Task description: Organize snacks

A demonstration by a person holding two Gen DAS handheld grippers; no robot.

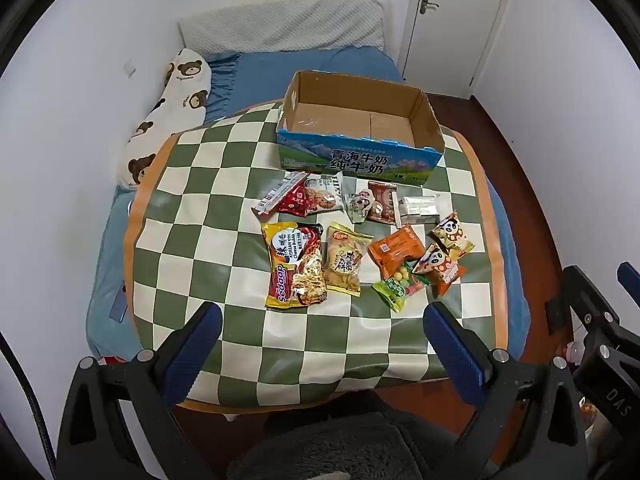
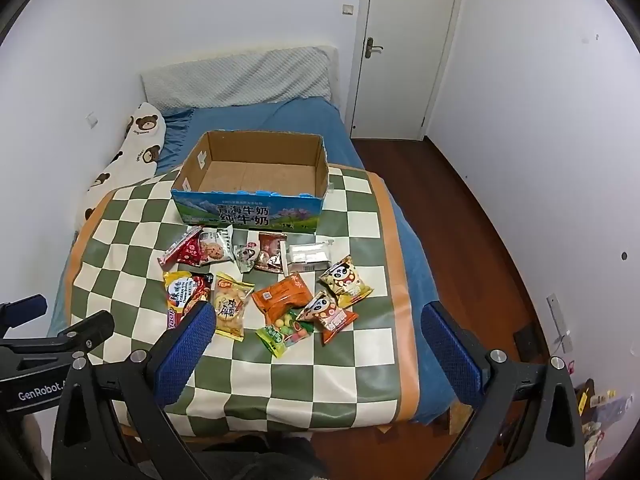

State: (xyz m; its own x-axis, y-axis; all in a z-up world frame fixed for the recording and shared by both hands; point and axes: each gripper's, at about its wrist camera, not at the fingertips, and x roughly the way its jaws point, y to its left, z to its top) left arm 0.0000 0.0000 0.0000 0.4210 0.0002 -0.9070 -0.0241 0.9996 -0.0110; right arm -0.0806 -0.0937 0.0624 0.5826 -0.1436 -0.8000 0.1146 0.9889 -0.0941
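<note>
One cardboard box (image 1: 360,156), two panda packets (image 1: 452,236), one Sedaap noodle packet (image 1: 294,270), one orange packet (image 1: 396,250)

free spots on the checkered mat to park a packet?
Bare: the green-and-white checkered mat left of the Sedaap noodle packet, and the front strip before both open grippers. The empty cardboard milk box too. Crowded: the packet cluster below the box.

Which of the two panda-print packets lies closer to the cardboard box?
The yellow panda packet, at the right end of the snack spread. The other panda packet has an orange bottom and sits nearer the camera, beside the green candy bag.
</note>
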